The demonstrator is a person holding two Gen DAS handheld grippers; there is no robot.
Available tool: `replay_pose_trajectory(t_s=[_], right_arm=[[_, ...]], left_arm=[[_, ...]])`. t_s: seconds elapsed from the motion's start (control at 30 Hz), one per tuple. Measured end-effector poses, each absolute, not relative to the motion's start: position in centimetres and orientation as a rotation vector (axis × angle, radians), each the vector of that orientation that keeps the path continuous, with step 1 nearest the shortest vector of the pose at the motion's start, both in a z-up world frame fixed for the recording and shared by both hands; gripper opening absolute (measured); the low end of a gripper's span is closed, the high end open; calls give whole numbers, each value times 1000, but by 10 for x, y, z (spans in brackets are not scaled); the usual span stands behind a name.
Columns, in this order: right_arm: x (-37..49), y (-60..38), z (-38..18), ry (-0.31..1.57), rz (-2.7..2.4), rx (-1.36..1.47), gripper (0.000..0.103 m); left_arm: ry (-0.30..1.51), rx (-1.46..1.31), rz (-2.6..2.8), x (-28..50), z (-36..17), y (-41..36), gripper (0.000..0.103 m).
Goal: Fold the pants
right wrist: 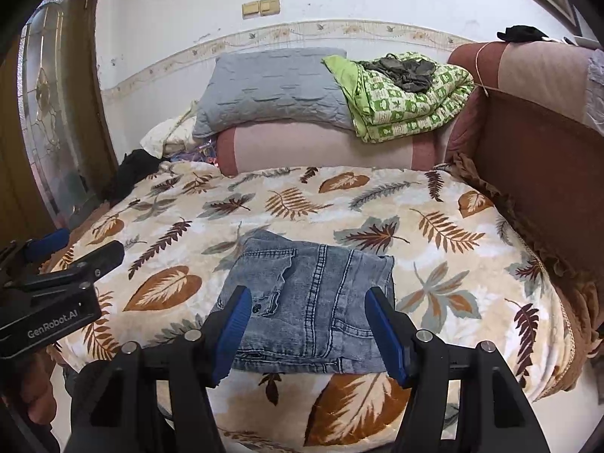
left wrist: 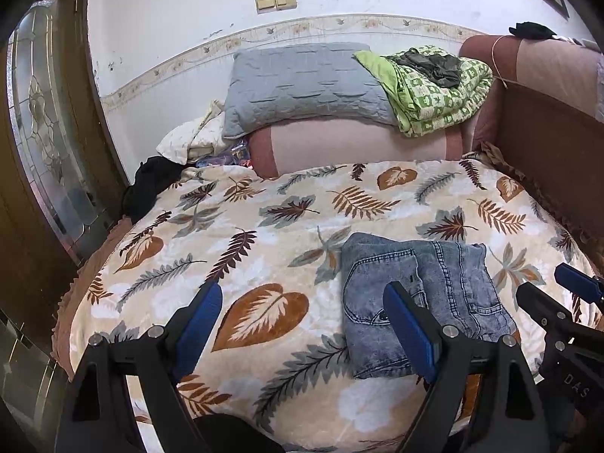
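Jeans (right wrist: 309,309) lying folded near bed's front edge, long axis front-to-back. You are centring right gripper (right wrist: 309,336) nearer; left gripper (left wrist: 302,336) hovering left. Both jaws gaping wide, empty.

**Even indoor light, strong fisheye bend, sharp centre**

Both wrist views are lit softly and evenly, with no hard shadows on the leaf-print blanket (left wrist: 264,226) (right wrist: 434,204). The white wall above the blanket is the brightest area, slightly washed out. The glass door panel (left wrist: 41,132) (right wrist: 49,120), left of the blanket, carries pale reflections. Fisheye distortion bends the wall border into an arc over the blanket and curves the door frame. The corners fall to black vignette. Focus is crisp across the blanket; its far edges look smeared and stretched. Only faint shading lies under the folded jeans (left wrist: 422,302) (right wrist: 313,302).
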State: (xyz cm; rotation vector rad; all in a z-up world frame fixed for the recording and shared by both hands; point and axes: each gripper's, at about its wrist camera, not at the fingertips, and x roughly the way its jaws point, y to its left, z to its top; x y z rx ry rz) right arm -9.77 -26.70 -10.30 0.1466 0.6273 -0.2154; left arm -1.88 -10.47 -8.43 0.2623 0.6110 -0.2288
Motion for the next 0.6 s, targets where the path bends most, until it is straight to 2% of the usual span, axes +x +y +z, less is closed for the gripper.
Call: replay_pose_trajectory(t_s=[0.6], right_arm=[[-92, -264, -99, 648, -265, 111, 66]], left_arm=[[619, 268, -237, -18, -89, -109, 88]])
